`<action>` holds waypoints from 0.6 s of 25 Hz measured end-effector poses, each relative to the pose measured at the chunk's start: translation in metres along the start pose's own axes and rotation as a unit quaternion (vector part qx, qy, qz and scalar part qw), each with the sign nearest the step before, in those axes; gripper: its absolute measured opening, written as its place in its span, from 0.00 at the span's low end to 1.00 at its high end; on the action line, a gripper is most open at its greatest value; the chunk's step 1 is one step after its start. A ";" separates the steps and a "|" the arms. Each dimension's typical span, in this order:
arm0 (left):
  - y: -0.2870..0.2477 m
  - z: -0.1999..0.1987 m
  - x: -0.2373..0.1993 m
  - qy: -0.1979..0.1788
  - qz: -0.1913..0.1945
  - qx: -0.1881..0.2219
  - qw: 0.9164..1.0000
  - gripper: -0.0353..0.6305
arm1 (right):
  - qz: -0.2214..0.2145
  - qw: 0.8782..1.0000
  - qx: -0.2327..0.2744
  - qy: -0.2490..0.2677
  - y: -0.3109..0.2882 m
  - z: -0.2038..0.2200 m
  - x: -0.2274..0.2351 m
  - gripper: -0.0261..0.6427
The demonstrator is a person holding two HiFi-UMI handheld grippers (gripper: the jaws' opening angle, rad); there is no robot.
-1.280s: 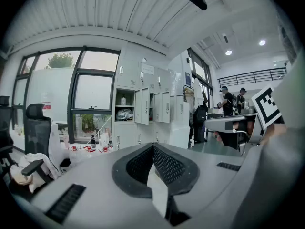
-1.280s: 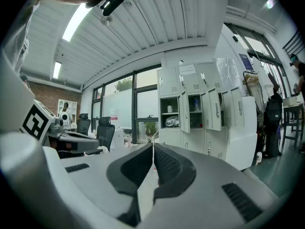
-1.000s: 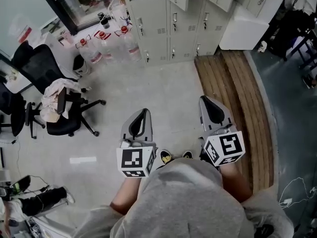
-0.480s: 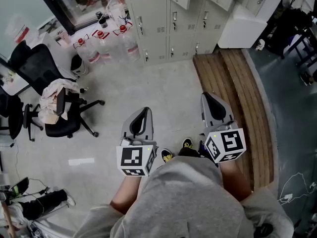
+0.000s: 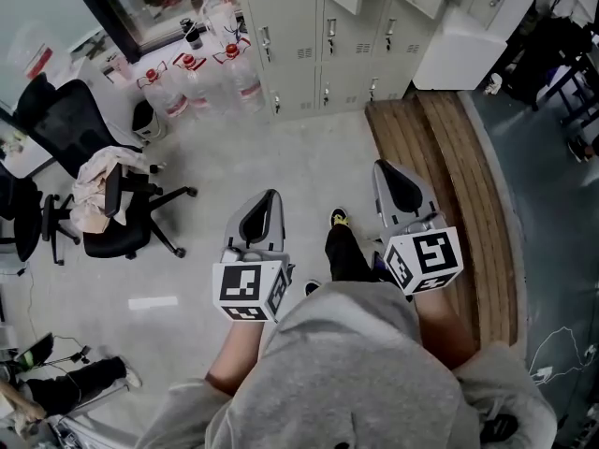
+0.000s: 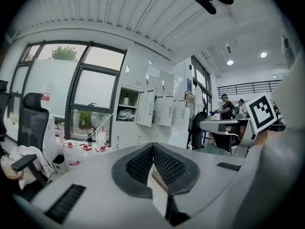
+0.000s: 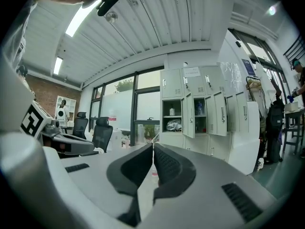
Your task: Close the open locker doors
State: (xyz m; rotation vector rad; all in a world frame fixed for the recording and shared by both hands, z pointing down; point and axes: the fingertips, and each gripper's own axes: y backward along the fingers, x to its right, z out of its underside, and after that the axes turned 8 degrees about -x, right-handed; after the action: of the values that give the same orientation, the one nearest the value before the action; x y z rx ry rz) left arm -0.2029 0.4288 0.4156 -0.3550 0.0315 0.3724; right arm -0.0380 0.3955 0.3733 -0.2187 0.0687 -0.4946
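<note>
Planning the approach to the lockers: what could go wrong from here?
The wooden platform lies beside the walking path: trip risk. Loose water bottles crowd the floor beside the lockers. Several doors hang open side by side; the shut right claw could knock one while pushing another.

Lockers [image 5: 328,36]: pale grey-beige doors.
Left gripper [image 5: 269,202] and right gripper [image 5: 386,174]: light grey shells, black textured pads.
Marker cubes [image 5: 245,291]: white with black square patterns.
Office chair [image 5: 112,227]: black.
Platform [image 5: 449,176]: brown wood, striped planks.
Bottles [image 5: 192,75]: clear, red caps.
Floor [image 5: 281,157]: pale grey.
Shoe [image 5: 339,217]: apparently black with yellow.
</note>
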 end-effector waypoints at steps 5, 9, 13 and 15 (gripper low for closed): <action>-0.025 -0.011 -0.009 -0.008 0.002 0.002 1.000 0.07 | -0.003 1.000 0.003 0.005 -0.027 -0.005 0.010 0.08; -0.054 -0.021 -0.016 -0.010 0.007 0.000 1.000 0.07 | -0.002 1.000 0.002 -0.002 -0.055 -0.007 0.029 0.08; -0.090 -0.030 -0.028 -0.013 0.006 -0.005 1.000 0.07 | -0.002 1.000 -0.004 -0.002 -0.089 -0.006 0.052 0.08; -0.110 -0.034 -0.034 -0.015 0.004 -0.012 1.000 0.07 | -0.001 1.000 -0.011 0.002 -0.106 -0.006 0.065 0.08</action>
State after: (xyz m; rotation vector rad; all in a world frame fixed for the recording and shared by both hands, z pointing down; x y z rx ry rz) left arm -0.1937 0.3097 0.4235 -0.3724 -0.0001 0.3862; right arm -0.0306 0.2729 0.3905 -0.2400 0.0779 -0.4969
